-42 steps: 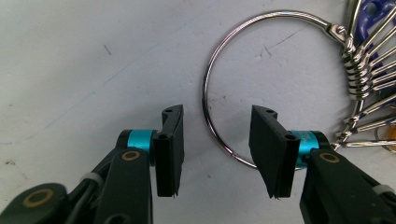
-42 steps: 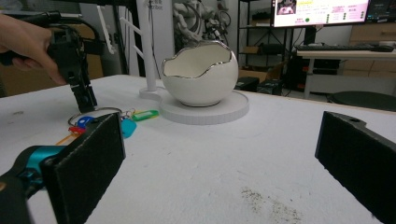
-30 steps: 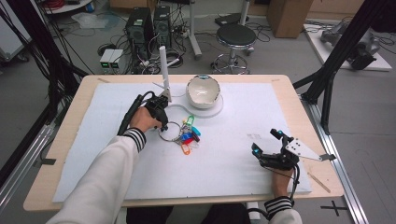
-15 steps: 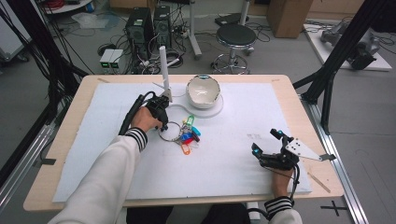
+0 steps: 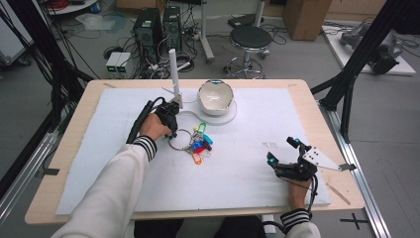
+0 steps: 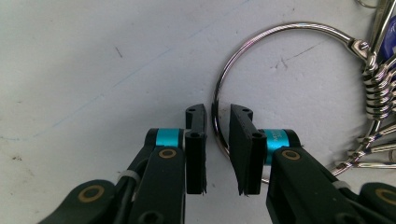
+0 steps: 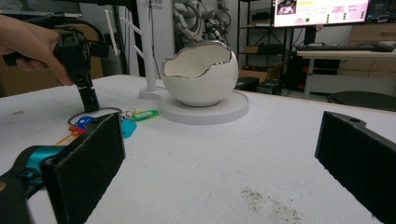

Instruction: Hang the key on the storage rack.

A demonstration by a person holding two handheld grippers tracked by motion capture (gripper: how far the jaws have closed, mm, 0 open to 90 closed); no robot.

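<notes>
High view looks down on the key ring (image 5: 182, 140); left gripper view hovers close above it; right gripper view faces it level from afar.

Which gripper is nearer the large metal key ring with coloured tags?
Left. The left gripper straddles the large metal key ring, its jaws having just been closing, with a gap still visible around the wire. The right gripper rests open, far off at the table's right.

Even, diffuse overhead light is washing the white mat (image 5: 237, 163); shadows are staying faint. Key ring (image 6: 261, 70) is glinting. Near jaws are blurring in the right gripper view; high view is looking soft.
</notes>
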